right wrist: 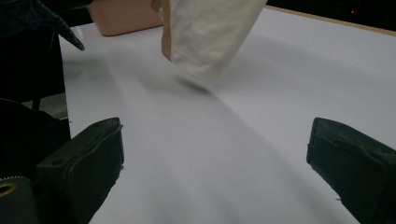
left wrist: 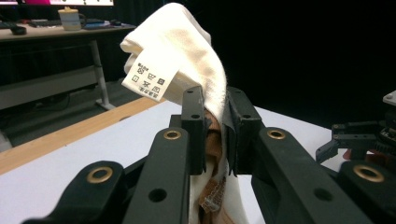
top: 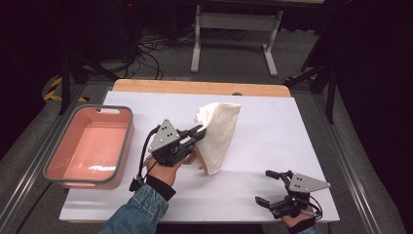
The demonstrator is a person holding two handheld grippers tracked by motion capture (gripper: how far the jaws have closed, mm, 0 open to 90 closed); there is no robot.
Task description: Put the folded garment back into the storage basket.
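One cloth point(top: 217, 134), one bin point(top: 90, 146), two grippers

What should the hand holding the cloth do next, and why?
Probably carry the cloth left toward the pink tub. The left gripper is clamped on it, it hangs above the white table, and the tub sits open beside it.

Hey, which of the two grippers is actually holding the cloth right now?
The left gripper: its jaws are shut on the cream cloth, while the right gripper rests open on the table.
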